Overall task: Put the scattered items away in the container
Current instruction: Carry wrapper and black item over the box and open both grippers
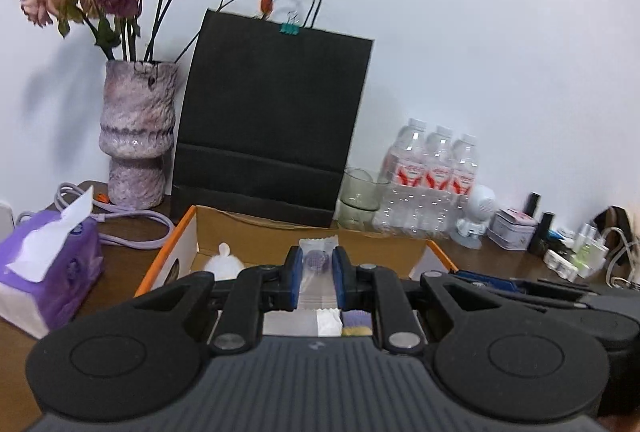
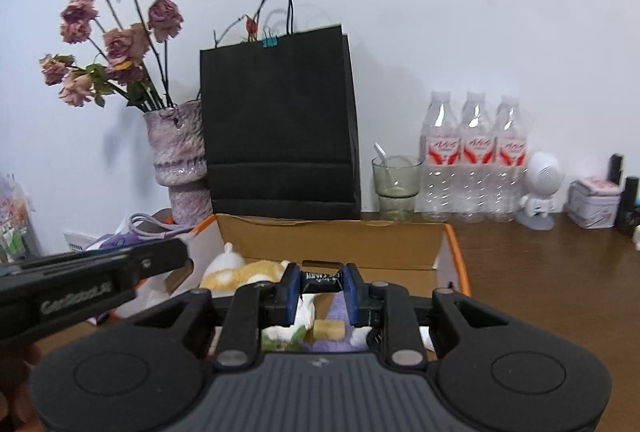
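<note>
My left gripper [image 1: 317, 274] is clamped on a clear sachet [image 1: 318, 264] with a round purple piece inside; blue pads [image 1: 295, 278] press both its sides. It hangs over the near part of the cardboard box [image 1: 256, 232], above the open top.

My right gripper [image 2: 322, 286] is clamped on a small black packet [image 2: 321, 278] with white lettering, too small to read. It also sits over the box [image 2: 332, 232], nearer its right wall.

Inside the box: a white and yellow plush toy [image 2: 240, 270] against the back-left corner, plus white, purple and yellow bits [image 2: 328, 330] under my right fingers. What they are, I cannot tell.

The box stands at the near middle of the brown table [image 2: 540, 272]. Behind it, along the table's back edge: black paper bag [image 1: 272, 120], vase of dried roses [image 1: 138, 136] to its left, glass cup [image 1: 360, 192] and three water bottles [image 1: 436, 168] to its right. A purple tissue pack [image 1: 48, 268] lies at the left edge.
</note>
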Demonstrator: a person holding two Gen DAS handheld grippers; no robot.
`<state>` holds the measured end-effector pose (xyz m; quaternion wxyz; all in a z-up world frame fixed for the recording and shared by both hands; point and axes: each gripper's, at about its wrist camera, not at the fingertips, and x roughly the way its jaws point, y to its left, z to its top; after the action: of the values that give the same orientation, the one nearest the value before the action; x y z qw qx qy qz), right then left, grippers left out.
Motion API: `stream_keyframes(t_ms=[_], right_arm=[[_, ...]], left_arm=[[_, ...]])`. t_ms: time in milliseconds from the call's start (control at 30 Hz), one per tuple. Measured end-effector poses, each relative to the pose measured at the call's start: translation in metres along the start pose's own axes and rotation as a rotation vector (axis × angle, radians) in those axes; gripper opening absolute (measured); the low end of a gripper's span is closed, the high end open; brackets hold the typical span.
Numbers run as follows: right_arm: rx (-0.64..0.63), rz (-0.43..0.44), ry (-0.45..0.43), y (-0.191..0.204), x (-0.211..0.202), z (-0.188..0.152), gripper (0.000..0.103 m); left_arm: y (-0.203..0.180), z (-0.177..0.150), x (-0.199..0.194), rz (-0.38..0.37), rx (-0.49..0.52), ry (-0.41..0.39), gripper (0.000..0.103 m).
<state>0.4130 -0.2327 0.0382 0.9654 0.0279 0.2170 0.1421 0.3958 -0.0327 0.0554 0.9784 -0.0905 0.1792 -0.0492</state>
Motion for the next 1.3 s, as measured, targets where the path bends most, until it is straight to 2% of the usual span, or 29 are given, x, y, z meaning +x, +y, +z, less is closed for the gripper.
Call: stream_keyframes(t_ms=[233,500,567,600,633,667,700,733,767,900,1300], right_arm=[[-0.006,-0.035,0.072,-0.009,0.034,-0.011,0.022],[-0.005,-0.049,0.060,-0.013,0.030,-0.009,0.022],[-0.004,-0.048,0.067,-0.013,0.029,-0.008,0.026],[-0.001,-0.047,0.079,-0.013,0.029,-0.008,0.036],[0.005,-0.043,0.098,-0.014,0.030,-0.007,0.066],[0.011,-0.040,0.114,-0.015,0.031,-0.006,0.085],[0.016,-0.064,0.120,-0.015,0.030,-0.005,0.100],[0.017,-0.095,0.117,-0.017,0.028,-0.003,0.103],[0.019,-0.103,0.111,-0.019,0.026,-0.002,0.103],[0.054,-0.078,0.097,-0.026,0.018,0.003,0.103],[0.032,-0.083,0.099,-0.024,0.018,0.006,0.103]], left_arm=[[0.008,-0.011,0.026,0.034,0.026,0.055,0.017],[0.006,-0.014,0.029,0.051,0.040,0.066,0.017],[0.007,-0.014,0.030,0.059,0.036,0.069,0.020],[0.008,-0.013,0.030,0.067,0.030,0.073,0.038],[0.009,-0.012,0.030,0.091,0.024,0.080,0.053],[0.010,-0.011,0.029,0.139,0.020,0.088,0.086],[0.012,-0.009,0.029,0.198,0.021,0.091,0.103],[0.013,-0.007,0.029,0.237,0.027,0.088,0.103],[0.015,-0.006,0.028,0.244,0.029,0.086,0.103],[0.021,-0.003,0.024,0.222,-0.022,0.085,0.103],[0.013,-0.004,0.023,0.221,0.013,0.085,0.103]])
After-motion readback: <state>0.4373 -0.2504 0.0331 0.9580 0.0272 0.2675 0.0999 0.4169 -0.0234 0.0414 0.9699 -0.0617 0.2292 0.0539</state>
